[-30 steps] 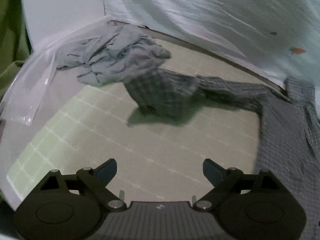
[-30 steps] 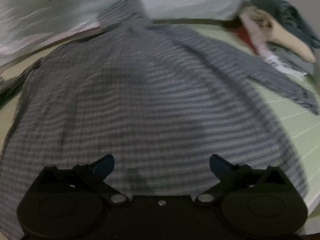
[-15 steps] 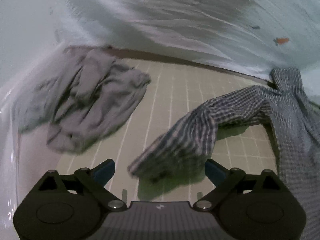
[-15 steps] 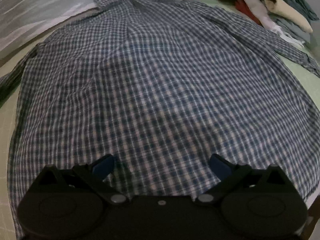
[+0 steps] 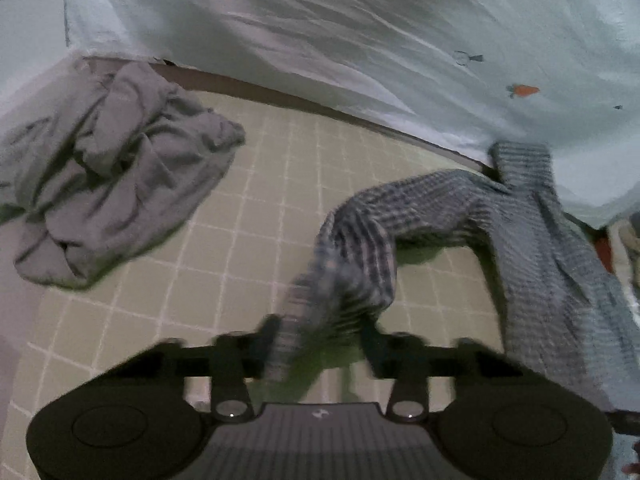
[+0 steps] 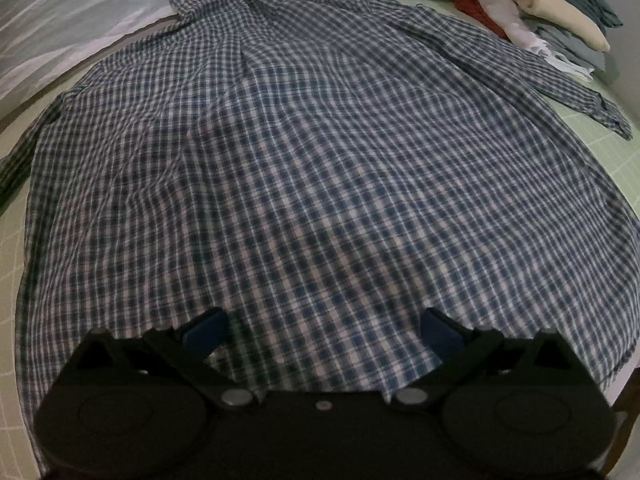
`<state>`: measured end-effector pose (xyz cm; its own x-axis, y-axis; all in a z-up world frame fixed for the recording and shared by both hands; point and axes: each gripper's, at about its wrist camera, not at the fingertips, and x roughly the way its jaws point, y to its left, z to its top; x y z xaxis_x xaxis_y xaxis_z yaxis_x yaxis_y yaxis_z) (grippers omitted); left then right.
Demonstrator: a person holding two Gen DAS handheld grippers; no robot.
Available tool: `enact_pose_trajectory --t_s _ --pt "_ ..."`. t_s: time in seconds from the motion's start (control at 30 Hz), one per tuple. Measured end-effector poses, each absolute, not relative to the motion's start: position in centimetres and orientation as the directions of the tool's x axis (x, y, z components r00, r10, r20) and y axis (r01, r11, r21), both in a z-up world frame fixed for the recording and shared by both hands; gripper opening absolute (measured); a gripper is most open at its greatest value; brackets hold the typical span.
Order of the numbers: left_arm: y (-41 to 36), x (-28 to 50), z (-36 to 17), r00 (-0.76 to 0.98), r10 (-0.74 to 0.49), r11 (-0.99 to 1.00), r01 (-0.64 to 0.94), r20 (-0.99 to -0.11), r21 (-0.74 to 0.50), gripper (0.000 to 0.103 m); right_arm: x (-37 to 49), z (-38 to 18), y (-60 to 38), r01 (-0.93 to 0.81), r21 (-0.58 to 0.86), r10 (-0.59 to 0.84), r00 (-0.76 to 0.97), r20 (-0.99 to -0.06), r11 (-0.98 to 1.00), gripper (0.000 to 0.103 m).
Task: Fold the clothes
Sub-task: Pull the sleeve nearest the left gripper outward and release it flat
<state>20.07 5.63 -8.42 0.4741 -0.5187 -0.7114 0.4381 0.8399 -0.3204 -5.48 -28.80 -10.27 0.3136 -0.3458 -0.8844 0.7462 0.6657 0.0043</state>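
Checked shirt [image 6: 312,168] lies spread flat on the green gridded tabletop [image 5: 248,216]. Crumpled grey garment [image 5: 108,176] sits well left of it. Left tool [image 5: 320,336], blurred, straddles its sleeve [image 5: 360,248]; closure undeterminable. Right tool [image 6: 322,328] hovers over the hem, fingers apart.

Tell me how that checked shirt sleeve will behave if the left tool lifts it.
Likely floppy: the sleeve already bends and bunches on the mat. Probably light, thin woven cloth. It may drag the shirt body, since they are joined. The left tool looks blurred around its cuff.
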Motion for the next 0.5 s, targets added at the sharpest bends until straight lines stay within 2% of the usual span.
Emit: enact_pose_trajectory --t_s 0.03,0.1,0.23,0.37,0.5 --pt "5.9 19.9 -8.4 0.464 -0.535 0.832 0.433 -0.707 -0.346 0.011 -5.5 -10.3 -28.8 0.747 0.004 -0.346 0.312 -0.885 0.664 0.103" --pt "6.7 19.4 -8.2 0.456 -0.565 0.819 0.416 -0.688 -0.396 0.006 -5.5 -10.2 -28.7 0.750 0.003 -0.348 0.310 -0.885 0.661 0.103" --pt "8.7 18.6 -7.0 0.457 -0.616 0.787 0.381 -0.641 -0.485 0.003 -5.4 -10.2 -28.7 0.748 0.003 -0.345 0.309 -0.886 0.664 0.103" --pt "13.0 18.6 -5.9 0.471 -0.702 0.685 0.238 -0.534 -0.689 0.004 -5.4 -10.2 -28.7 0.744 0.003 -0.340 0.310 -0.888 0.668 0.103" --pt "17.3 20.1 -6.6 0.583 -0.540 0.743 -0.009 -0.607 -0.670 0.008 -5.4 -10.3 -28.7 0.746 0.003 -0.343 0.310 -0.887 0.666 0.103"
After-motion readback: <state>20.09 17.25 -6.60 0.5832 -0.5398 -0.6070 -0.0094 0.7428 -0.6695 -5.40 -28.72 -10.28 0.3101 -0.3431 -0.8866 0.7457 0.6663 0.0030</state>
